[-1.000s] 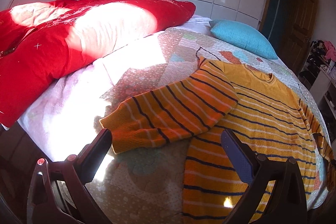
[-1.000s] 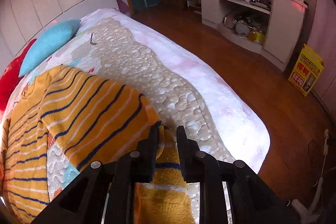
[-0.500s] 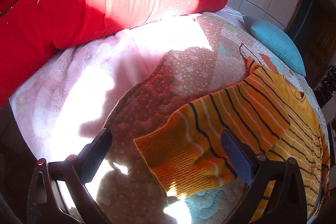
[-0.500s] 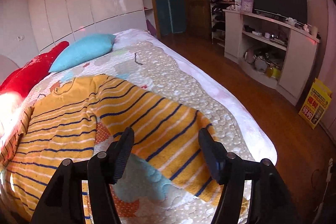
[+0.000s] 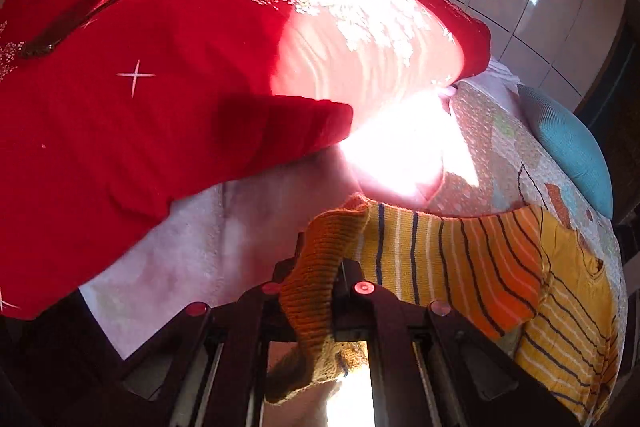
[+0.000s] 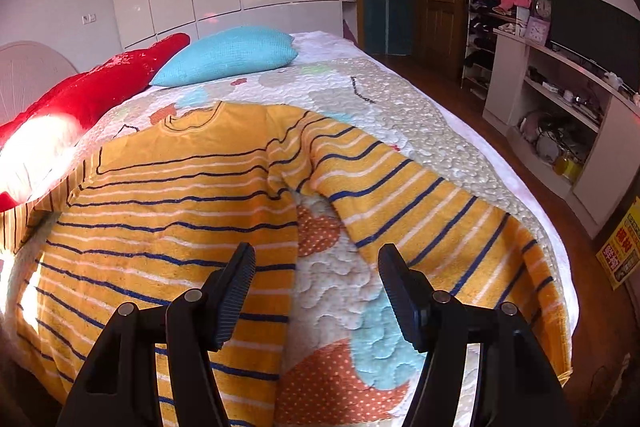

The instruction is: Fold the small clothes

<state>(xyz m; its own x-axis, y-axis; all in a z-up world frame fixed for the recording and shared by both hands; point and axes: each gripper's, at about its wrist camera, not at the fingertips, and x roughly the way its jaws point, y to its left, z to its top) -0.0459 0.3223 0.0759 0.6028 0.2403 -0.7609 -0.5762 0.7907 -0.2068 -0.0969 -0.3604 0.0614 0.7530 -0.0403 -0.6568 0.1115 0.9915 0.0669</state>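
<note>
A yellow sweater with navy and white stripes (image 6: 180, 195) lies flat on the quilted bed, neck toward the pillows. In the right wrist view its right sleeve (image 6: 416, 211) stretches out toward the bed's edge. My right gripper (image 6: 316, 283) is open and empty, hovering above the quilt between the body and that sleeve. In the left wrist view my left gripper (image 5: 318, 267) is shut on the ribbed cuff (image 5: 316, 291) of the other sleeve (image 5: 452, 259), which it holds lifted off the bed.
A red duvet (image 5: 160, 75) is heaped at the head of the bed, with a blue pillow (image 6: 232, 55) beside it. The bed's edge drops to a wooden floor (image 6: 600, 267). A white shelf unit with a TV (image 6: 568, 95) stands along the right wall.
My left gripper moved to the left sleeve's cuff, shut on it and lifted it. My right gripper let go of the right sleeve, opened and pulled back.
</note>
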